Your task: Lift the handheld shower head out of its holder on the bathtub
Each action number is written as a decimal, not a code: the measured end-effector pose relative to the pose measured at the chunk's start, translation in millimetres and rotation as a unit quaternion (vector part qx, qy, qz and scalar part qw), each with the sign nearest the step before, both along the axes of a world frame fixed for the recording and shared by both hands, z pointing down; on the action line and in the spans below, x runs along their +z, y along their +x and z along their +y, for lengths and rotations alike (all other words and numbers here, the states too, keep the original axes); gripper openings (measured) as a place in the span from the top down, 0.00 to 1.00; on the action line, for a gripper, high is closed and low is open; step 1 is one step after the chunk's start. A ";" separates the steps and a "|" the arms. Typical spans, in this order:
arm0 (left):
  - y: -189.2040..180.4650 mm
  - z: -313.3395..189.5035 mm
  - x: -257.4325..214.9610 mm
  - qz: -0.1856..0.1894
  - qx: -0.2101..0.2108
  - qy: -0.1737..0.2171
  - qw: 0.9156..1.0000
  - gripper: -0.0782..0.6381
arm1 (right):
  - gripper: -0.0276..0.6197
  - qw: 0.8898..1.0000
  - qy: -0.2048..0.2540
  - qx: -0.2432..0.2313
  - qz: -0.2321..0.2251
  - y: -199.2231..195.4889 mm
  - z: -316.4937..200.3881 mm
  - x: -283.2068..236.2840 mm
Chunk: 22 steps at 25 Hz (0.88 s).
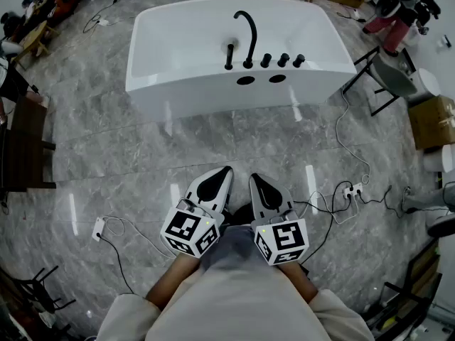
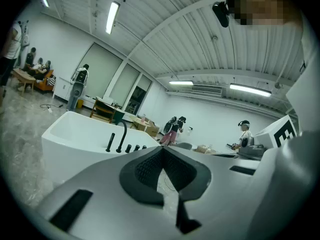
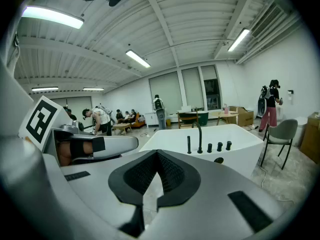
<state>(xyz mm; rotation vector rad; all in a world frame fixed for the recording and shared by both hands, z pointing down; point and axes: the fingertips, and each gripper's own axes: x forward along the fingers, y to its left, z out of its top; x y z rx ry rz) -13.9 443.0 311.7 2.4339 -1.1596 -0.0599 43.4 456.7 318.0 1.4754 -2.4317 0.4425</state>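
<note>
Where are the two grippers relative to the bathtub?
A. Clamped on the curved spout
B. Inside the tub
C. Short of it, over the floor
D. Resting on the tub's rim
C: in the head view the left gripper and the right gripper hang over the grey floor, well apart from the bathtub.
</note>
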 end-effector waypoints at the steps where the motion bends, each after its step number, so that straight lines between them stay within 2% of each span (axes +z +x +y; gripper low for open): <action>1: -2.5 -1.7 -0.8 0.000 0.000 0.001 1.000 0.90 | 0.93 1.000 0.002 -0.001 0.000 -2.9 -0.4 -0.6; 12: -1.5 -12.5 -1.8 0.009 0.001 0.004 1.000 0.90 | 0.93 1.000 0.000 -0.007 0.001 -4.6 -10.3 2.6; 17: -1.8 -27.8 -0.2 0.005 -0.006 0.001 1.000 0.90 | 0.93 1.000 -0.001 -0.014 -0.025 -3.5 -28.4 0.2; 22: -1.6 -52.5 0.1 0.005 -0.015 0.000 1.000 0.90 | 0.93 0.999 0.004 -0.028 -0.027 -2.7 -54.8 -0.5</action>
